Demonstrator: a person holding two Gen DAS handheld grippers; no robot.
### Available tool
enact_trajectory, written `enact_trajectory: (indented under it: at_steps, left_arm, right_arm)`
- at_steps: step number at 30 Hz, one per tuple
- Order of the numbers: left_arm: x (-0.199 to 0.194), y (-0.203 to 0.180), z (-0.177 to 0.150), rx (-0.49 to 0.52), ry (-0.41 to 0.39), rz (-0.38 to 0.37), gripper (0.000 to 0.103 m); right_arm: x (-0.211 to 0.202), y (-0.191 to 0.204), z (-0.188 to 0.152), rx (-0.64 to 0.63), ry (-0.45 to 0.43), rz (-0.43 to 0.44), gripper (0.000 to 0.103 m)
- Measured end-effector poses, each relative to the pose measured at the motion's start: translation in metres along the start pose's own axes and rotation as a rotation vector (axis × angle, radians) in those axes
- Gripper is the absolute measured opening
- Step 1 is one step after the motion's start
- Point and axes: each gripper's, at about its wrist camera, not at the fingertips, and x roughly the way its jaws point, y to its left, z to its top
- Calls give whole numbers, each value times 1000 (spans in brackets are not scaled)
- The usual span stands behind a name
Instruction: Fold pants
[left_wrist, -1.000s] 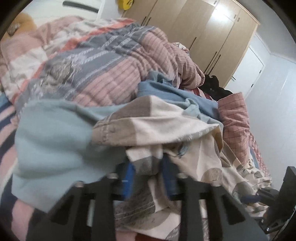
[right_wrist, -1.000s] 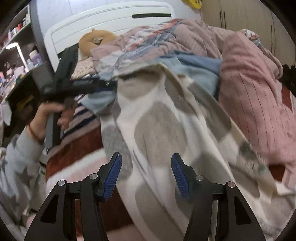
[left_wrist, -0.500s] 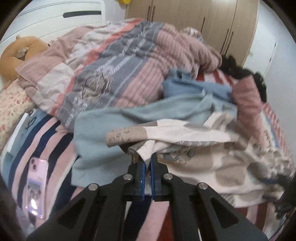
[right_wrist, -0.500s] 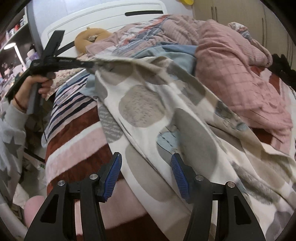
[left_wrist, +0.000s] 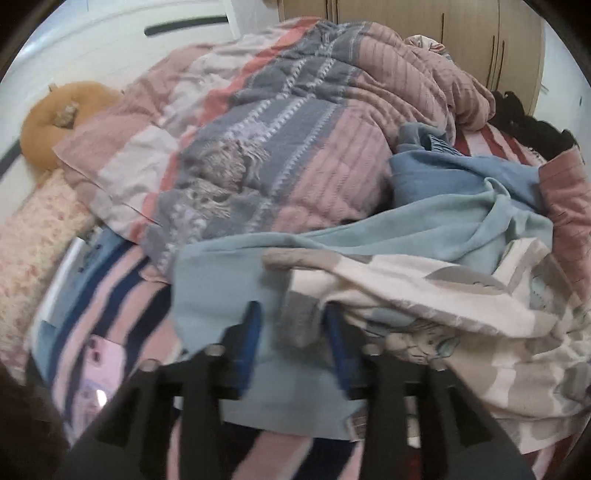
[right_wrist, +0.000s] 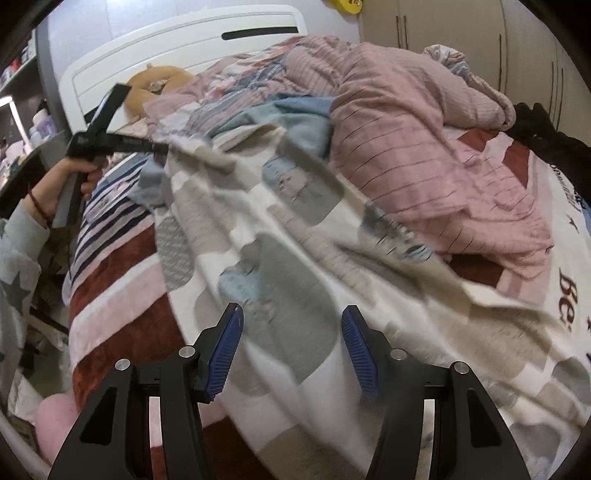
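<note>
- While its jaws are opening, the left gripper (left_wrist: 291, 332) has a grey-and-cream corner of the patterned pants (left_wrist: 424, 295) between its blue pads, and the pads no longer press on the cloth.
- Under and just behind those fingers lies a light blue garment (left_wrist: 229, 280); a pink phone (left_wrist: 101, 373) rests on the striped blanket (left_wrist: 122, 306) to their left.
- Beyond the fingertips the quilted duvet (left_wrist: 288, 147) is heaped up.
- From the right wrist, the right gripper (right_wrist: 291, 350) hangs released above the pants (right_wrist: 280, 266), nothing between its pads.
- Those pants stretch from its fingers up-left to the left gripper (right_wrist: 159, 147), gripped by a hand (right_wrist: 70, 181).
- A pink checked garment (right_wrist: 424, 158) sits up-right of the right fingers.
</note>
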Motion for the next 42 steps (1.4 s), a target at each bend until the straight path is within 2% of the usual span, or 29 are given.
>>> enact_trajectory:
  at_steps: [2,4,7,10,12,13,14,15,18,22,24,26,29,30,31,32,34,37,39,41,42]
  left_arm:
    - [-13,2,0,3,-25,2,44]
    - [-29,-1,0,8,-47,-28,46]
    - [-52,-15,-7,26,-70,-125,52]
    - [-63,-35,-22,34,-63,-205,53]
    - [-67,-48,-36,36,-59,-263,54]
    - [-69,-56,-47,40,-51,-300,54]
    - [-70,-61,-54,44,-40,-324,54]
    - [-70,-67,-64,42,-29,-355,54]
    - [-68,-80,-89,31,5,-417,58]
    - [-55,-85,-114,-58,59,-539,68]
    - [-47,-90,-121,-81,82,-556,73]
    - [-35,-98,-125,-104,110,-589,73]
    - [-20,-108,-124,-163,130,-612,74]
    - [-17,-109,-122,-185,123,-614,75]
    - [-15,-111,-119,-210,112,-630,76]
    - [-13,-112,-117,-226,107,-644,78]
    - [-9,-115,-113,-259,99,-667,82]
    - [-2,-121,-105,-267,80,-657,83]
    - [3,-122,-101,-288,68,-653,83]
    - [7,-125,-96,-317,57,-650,83]
    - [8,-126,-95,-329,54,-647,83]
  right_arm:
    - [1,-8,5,-8,-4,-25,51]
    - [5,-16,9,-18,5,-37,51]
    - [14,-25,14,-60,38,-69,51]
    - [35,-33,15,-86,133,10,51]
    - [44,-32,14,-109,156,15,50]
    - [49,-32,14,-110,161,7,46]
    - [51,-33,15,-106,162,-1,17]
    - [52,-32,16,-115,158,-14,4]
    - [45,-32,22,-118,104,-84,3]
    - [46,-44,36,-90,65,-173,3]
    - [51,-52,42,-74,55,-216,3]
    - [59,-58,45,-38,62,-216,3]
    - [66,-64,45,-25,94,-203,6]
    - [61,-66,45,-12,93,-185,10]
    - [49,-70,43,22,84,-169,23]
    - [33,-76,40,54,67,-157,46]
    - [-5,-88,27,84,33,-157,63]
    - [-75,-117,-14,181,12,-193,63]
    - [-123,-142,-55,291,-9,-237,68]
    - [-180,-176,-111,441,-43,-318,76]
    - [-195,-187,-128,488,-54,-348,77]
